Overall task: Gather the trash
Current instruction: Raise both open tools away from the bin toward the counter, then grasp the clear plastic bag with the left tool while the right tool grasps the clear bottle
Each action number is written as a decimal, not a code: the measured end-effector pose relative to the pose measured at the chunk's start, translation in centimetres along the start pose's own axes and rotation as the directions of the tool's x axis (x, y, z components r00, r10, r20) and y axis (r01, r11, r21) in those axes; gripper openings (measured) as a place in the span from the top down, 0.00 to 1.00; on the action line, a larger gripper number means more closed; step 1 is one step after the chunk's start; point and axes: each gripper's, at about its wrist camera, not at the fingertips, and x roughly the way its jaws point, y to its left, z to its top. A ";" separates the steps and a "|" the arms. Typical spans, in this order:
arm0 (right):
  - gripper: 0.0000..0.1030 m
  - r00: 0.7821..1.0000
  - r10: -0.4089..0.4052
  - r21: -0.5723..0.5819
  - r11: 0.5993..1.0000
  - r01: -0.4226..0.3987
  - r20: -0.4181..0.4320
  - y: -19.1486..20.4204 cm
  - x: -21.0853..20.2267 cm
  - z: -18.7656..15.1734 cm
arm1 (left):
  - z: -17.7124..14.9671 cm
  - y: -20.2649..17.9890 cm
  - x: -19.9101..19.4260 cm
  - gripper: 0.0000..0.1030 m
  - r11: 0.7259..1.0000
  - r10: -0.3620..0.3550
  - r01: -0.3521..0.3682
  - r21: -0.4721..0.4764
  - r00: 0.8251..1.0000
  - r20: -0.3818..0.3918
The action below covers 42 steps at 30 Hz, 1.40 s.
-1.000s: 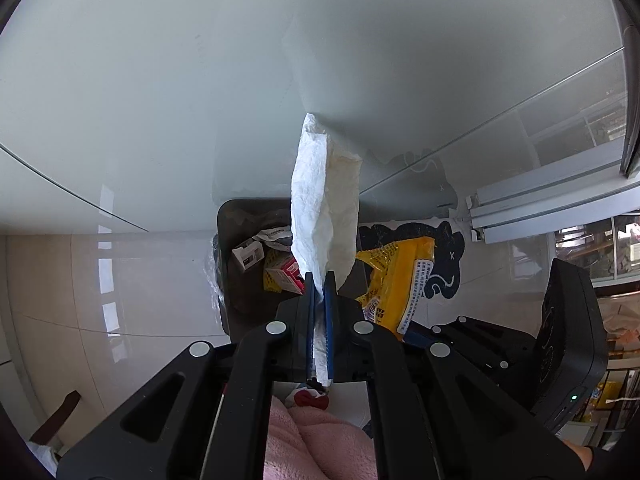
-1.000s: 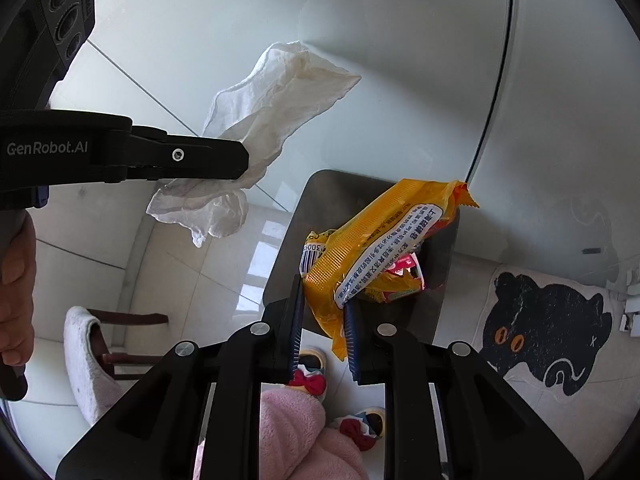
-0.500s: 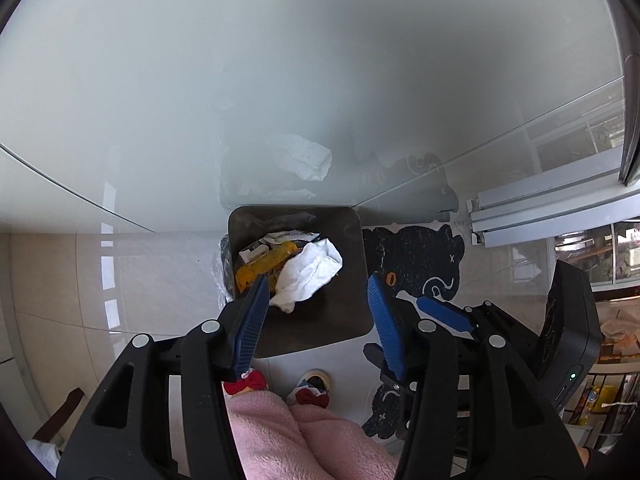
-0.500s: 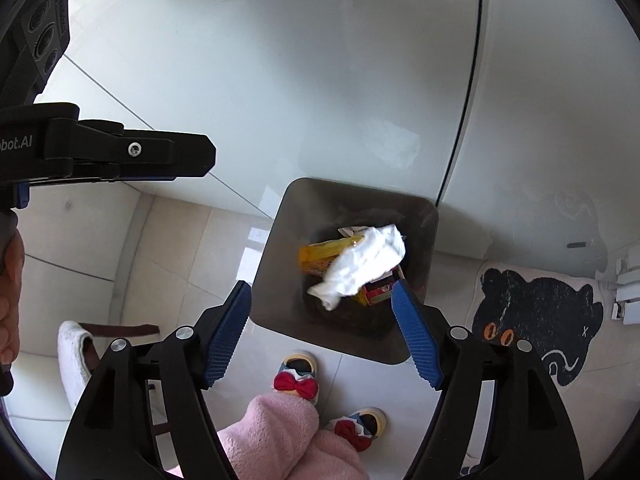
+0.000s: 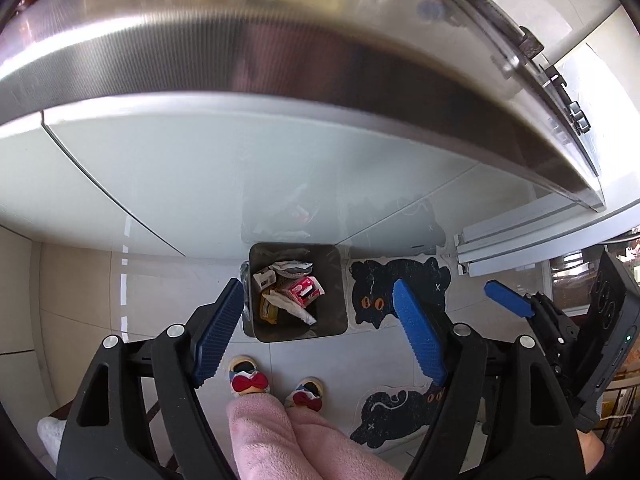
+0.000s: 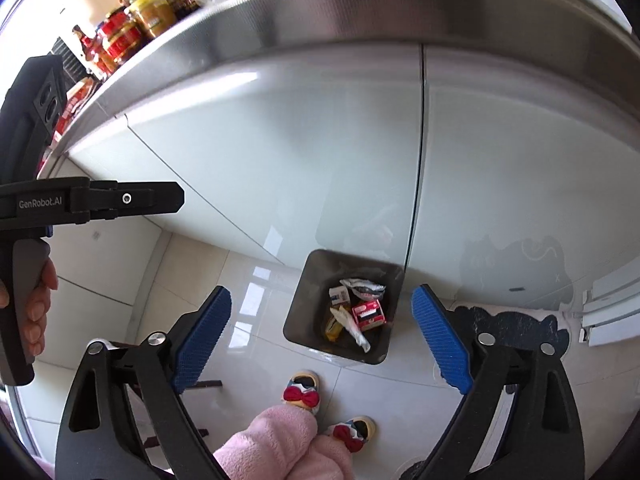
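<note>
The trash (image 6: 356, 312) (boxes, wrappers, a white tissue) lies inside the bin (image 6: 304, 308), which sits on the floor right by the cabinet front, prob. so stuff can drop straight in; left gripper (image 5: 316, 332) and right gripper (image 6: 320, 336) both hang high above it w/ nothing between the blue pads; jaws are opening wide, looks like letting go is done; pink slippers (image 6: 302, 394) stand just near the bin; counter edge (image 6: 320, 12) is up top, w/ jars.
</note>
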 end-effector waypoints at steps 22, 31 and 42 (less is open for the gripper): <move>0.03 0.955 -0.108 0.105 0.991 0.082 0.275 0.9 -8.4 16.4 | 13.4 0.8 -12.1 0.12 0.995 0.025 -0.048 0.088 0.968 0.250; 0.03 0.953 -0.112 0.186 0.981 0.060 0.280 1.8 -5.6 22.7 | 19.7 2.6 -10.9 0.13 0.990 0.022 -0.056 0.131 0.968 0.250; 0.03 0.962 -0.143 0.286 0.955 0.074 0.231 0.9 -0.8 28.1 | 25.8 4.7 -6.6 0.14 0.984 0.013 -0.047 0.170 0.981 0.191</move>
